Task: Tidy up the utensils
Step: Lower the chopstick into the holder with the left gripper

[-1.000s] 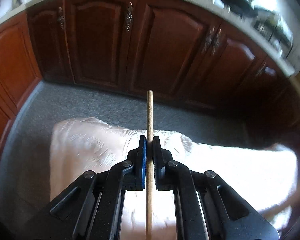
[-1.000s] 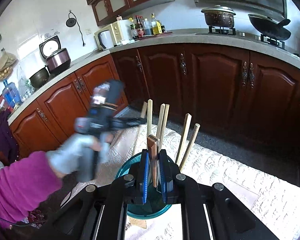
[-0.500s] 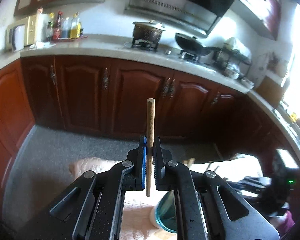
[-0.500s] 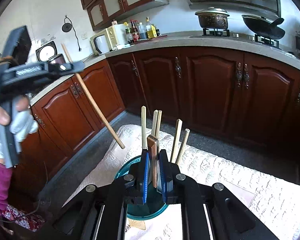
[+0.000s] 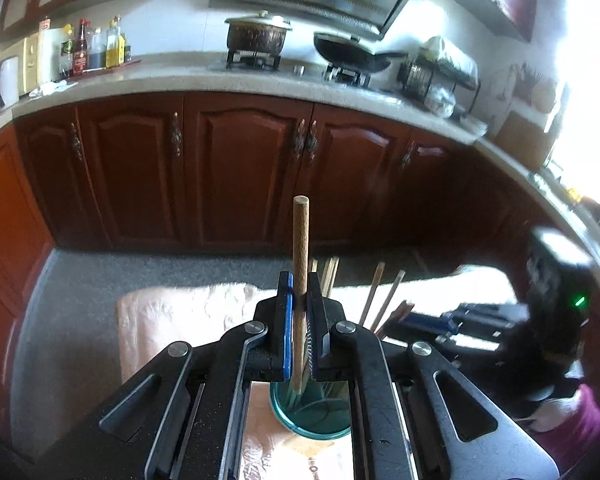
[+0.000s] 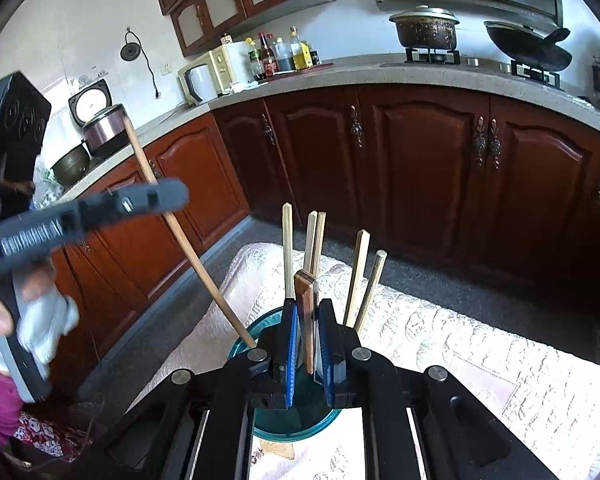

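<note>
Room plentiful left of teal cup [image 6: 240, 334] over cloth [image 6: 440, 344]; crowded right by standing chopsticks [image 6: 358, 276]. Left gripper [image 5: 300, 300] pinching round wooden stick [image 5: 301, 240], tip at cup rim. Lower steeply, aim for near-side gap. Right gripper [image 6: 309, 320] clamping flat brown utensil [image 6: 305, 300] over cup.

One teal cup [image 6: 240, 340] holds five upright sticks [image 6: 287, 248]; each gripper grips one more.

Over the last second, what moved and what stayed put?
The left gripper, still clamped on the round wooden stick, rose and swung over the teal cup, lower tip at its rim. The right gripper kept still, holding its flat utensil in the cup.
</note>
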The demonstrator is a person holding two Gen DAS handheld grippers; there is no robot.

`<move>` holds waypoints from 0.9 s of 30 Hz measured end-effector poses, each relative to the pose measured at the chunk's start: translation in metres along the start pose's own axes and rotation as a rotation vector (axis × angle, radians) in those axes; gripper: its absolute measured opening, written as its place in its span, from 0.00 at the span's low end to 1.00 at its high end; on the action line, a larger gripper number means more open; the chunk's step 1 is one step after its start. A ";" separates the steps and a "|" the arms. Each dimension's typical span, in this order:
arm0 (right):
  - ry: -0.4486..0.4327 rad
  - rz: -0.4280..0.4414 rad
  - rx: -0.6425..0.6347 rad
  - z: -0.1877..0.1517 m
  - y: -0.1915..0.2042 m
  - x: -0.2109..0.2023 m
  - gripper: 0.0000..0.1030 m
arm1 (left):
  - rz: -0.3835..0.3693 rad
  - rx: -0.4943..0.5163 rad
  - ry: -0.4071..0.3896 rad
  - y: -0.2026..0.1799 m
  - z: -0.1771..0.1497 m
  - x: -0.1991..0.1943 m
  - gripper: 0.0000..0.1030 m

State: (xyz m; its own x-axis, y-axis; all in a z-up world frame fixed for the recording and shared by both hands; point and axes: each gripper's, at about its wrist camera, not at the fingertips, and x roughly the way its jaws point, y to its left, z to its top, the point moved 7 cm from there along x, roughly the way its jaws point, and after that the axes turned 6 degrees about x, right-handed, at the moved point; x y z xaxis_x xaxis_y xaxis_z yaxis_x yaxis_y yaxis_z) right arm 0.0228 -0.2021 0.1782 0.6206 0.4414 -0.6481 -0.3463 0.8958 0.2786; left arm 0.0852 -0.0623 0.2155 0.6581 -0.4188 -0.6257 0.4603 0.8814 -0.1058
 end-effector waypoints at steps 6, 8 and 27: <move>0.035 0.003 0.016 -0.004 -0.006 0.015 0.09 | 0.035 0.014 0.064 -0.012 -0.036 0.033 0.04; 0.044 0.002 0.022 -0.006 -0.008 0.019 0.09 | 0.034 0.009 0.087 -0.013 -0.048 0.041 0.04; 0.037 0.009 0.070 -0.013 -0.017 0.016 0.18 | 0.031 -0.063 0.106 -0.011 -0.068 0.050 0.31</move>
State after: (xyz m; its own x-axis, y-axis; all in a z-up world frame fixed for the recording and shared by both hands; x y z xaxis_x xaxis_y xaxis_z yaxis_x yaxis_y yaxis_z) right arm 0.0292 -0.2109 0.1535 0.5908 0.4486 -0.6706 -0.3008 0.8937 0.3329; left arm 0.0722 -0.0785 0.1325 0.6036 -0.3684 -0.7070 0.3996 0.9072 -0.1316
